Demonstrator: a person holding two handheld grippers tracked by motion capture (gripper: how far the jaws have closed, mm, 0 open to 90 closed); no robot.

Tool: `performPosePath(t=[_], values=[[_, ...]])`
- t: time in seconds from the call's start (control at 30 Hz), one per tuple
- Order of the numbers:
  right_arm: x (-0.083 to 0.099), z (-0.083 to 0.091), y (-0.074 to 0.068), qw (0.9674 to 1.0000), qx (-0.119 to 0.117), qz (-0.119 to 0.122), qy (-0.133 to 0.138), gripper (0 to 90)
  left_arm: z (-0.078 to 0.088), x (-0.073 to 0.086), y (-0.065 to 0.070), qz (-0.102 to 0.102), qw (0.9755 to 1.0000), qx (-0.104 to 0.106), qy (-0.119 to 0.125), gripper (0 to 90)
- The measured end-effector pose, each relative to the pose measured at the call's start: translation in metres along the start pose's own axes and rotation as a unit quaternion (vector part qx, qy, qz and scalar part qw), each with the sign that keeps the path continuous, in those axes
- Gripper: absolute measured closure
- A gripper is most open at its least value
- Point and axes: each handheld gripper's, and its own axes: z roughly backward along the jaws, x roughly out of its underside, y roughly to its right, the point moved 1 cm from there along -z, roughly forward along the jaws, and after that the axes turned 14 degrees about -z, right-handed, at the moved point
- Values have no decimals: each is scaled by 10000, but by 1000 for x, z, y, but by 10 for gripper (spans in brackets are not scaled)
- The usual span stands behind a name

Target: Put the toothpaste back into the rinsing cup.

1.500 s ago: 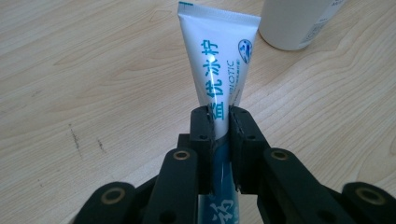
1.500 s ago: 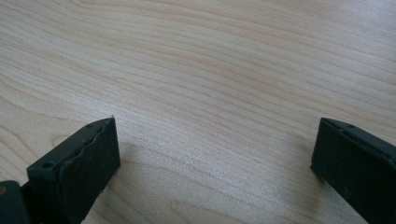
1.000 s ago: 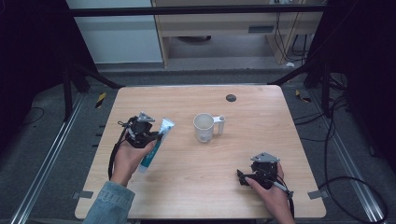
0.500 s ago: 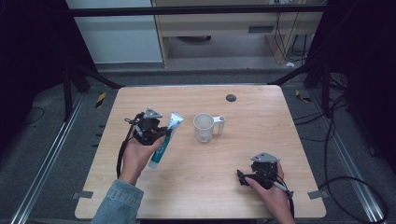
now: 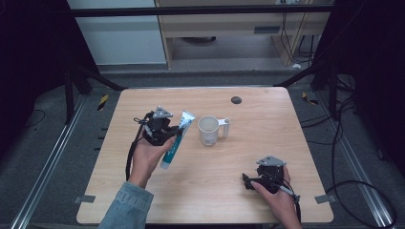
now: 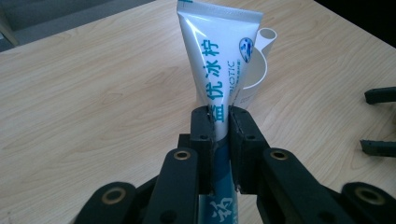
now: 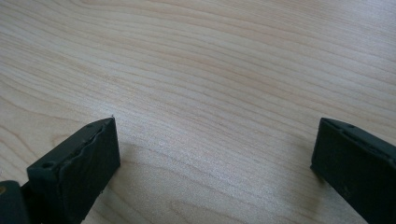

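My left gripper (image 5: 173,133) is shut on a white and teal toothpaste tube (image 5: 177,137), lifted off the table and slanting up toward a white mug (image 5: 209,130). In the left gripper view the two jaws pinch the tube (image 6: 219,70) near its middle (image 6: 220,119), its flat crimped end pointing up, and the mug (image 6: 254,74) stands just behind it. My right gripper (image 5: 246,181) rests low at the table's front right, open. Its jaws (image 7: 215,154) stand wide apart over bare wood with nothing between them.
The wooden table (image 5: 267,143) has a small dark round disc (image 5: 236,100) near its back edge. The right gripper's open fingertips (image 6: 380,95) appear at the right edge of the left gripper view. Dark floor, metal rails and cables surround the table.
My left hand has carried the tube to the right and a little back, closer to the mug. The right gripper has stayed in place.
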Motion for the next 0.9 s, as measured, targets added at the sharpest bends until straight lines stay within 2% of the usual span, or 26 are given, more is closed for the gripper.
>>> performPosePath(t=[0.6, 0.9], values=[[0, 0, 0, 10000, -3, 2, -2, 12, -7, -20, 7, -64, 9999, 9, 151, 806], [0, 0, 0, 10000, -3, 3, -2, 12, -3, -31, 9, -57, 9992, -39, 384, 807]])
